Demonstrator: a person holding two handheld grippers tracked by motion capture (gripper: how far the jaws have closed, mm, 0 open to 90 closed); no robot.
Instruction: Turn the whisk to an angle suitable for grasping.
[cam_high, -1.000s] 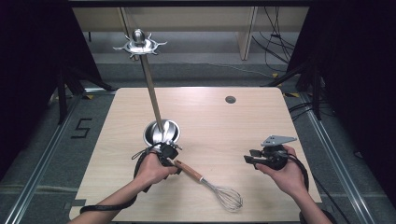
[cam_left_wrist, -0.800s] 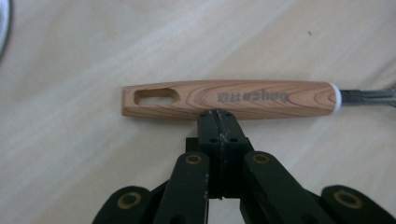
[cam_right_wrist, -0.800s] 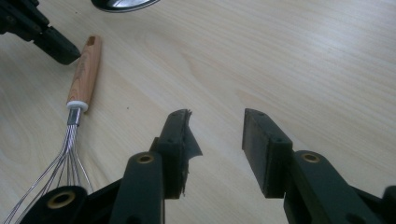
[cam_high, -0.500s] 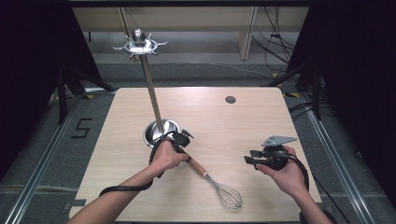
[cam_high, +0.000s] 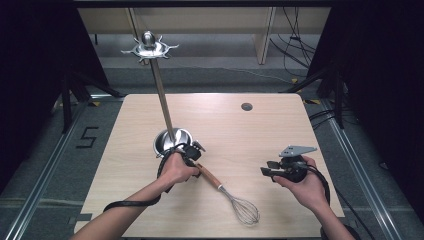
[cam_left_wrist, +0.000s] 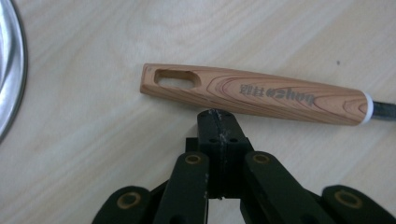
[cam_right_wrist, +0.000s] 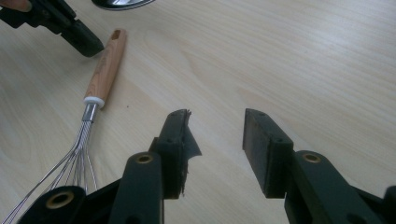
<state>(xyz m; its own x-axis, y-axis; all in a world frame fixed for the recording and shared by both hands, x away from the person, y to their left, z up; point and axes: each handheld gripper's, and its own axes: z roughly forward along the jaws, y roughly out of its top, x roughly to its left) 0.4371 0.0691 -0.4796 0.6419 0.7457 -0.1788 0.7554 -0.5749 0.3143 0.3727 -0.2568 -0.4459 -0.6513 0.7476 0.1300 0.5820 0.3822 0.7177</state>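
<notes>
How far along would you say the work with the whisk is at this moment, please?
Nothing looks finished: the whisk lies flat on the table, near the metal bowl. In hand: the left gripper, fingers closed together, sits right beside the wooden handle without gripping it. The right gripper waits open above bare wood. Opening, gripping and lifting the whisk all seem left.

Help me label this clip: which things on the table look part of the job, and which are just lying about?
Likely in the job:
- whisk, wooden handle beside the left gripper, jaws shut, empty
- steel bowl, holding the tall rod
- right gripper, jaws open, waiting

Just there:
- dark round grommet in the table
- cables on the floor
</notes>
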